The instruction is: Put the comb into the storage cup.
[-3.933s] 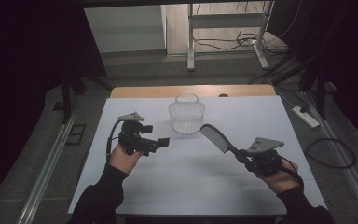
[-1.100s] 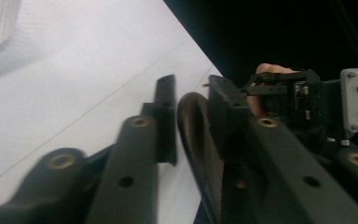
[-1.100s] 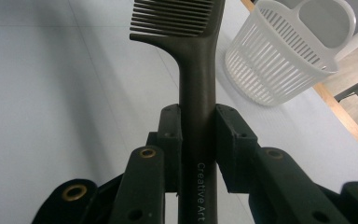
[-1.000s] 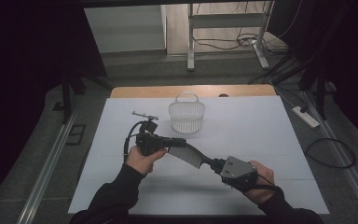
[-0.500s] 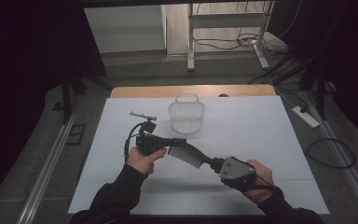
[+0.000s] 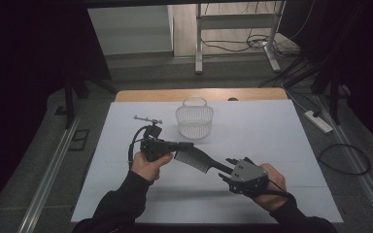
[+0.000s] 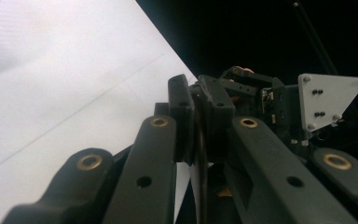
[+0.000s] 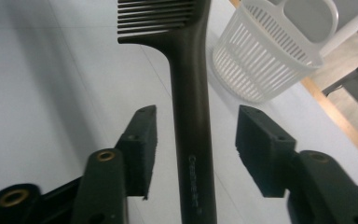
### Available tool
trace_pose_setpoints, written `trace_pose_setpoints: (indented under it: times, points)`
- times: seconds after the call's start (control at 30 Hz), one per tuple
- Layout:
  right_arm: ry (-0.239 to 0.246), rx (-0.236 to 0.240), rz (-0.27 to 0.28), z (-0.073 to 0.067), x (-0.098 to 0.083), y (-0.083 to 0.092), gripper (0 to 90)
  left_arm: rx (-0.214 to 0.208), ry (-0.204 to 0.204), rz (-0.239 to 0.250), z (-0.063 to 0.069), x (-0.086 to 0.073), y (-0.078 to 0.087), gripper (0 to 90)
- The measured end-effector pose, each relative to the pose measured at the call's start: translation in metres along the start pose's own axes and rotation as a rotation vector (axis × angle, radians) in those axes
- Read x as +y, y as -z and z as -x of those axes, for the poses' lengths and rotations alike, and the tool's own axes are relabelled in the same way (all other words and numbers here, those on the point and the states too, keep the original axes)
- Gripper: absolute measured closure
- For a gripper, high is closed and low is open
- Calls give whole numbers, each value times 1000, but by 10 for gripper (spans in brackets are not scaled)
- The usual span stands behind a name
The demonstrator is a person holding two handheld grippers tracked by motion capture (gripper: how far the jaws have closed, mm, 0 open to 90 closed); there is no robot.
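Observation:
A black comb (image 6: 194, 159) hangs level above the white table (image 6: 281, 131), between my two grippers. My left gripper (image 6: 180, 145) is shut on its toothed end; in the left gripper view the pads (image 7: 182, 112) pinch the thin comb (image 7: 199, 154) edge-on. My right gripper (image 6: 227, 169) is at the handle end. Its jaws have just been opening. In the right gripper view the comb's handle (image 8: 192, 116) runs between the pads (image 8: 142, 140) with a gap on each side, so my right gripper (image 8: 193, 135) is open around it.
A white slotted basket (image 6: 194, 119) stands upright behind the hands, at the table's middle back, and shows as the basket (image 8: 265, 56) past the comb in the right gripper view. A wooden edge (image 6: 141, 95) borders the far side. A power strip (image 6: 318, 121) lies on the floor to the right.
Earlier the right gripper alone held the comb, off to the right. Now both hands meet at the middle, the left gripper grips the toothed end, and the right jaws have parted from the handle.

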State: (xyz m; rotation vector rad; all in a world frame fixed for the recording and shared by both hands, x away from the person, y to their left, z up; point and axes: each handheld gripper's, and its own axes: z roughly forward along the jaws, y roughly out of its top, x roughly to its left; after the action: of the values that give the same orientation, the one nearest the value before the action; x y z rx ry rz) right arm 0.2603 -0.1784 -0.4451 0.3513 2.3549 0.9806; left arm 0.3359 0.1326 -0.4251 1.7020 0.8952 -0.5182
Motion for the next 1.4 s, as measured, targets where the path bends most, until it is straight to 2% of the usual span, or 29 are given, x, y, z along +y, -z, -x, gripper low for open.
trace_pose_setpoints:
  times: [0.27, 0.5, 0.8, 1.03, 1.4]
  points:
    - [-91, 16, -30, 7, -2, -1, 328, 30, -22, 15, 1, 1, 5, 837]
    - [-169, 55, -56, 13, -5, -1, 242, 37, -38, 30, 3, 4, 10, 838]
    - [-232, 99, -83, 20, -9, 0, 204, 82, -82, 44, 7, 6, 17, 837]
    - [-287, 116, -105, 27, -15, 1, 171, 122, -109, 56, 8, 9, 24, 837]
    - [-352, 150, -162, 33, -27, 1, 67, 170, -137, 77, 7, 14, 35, 837]
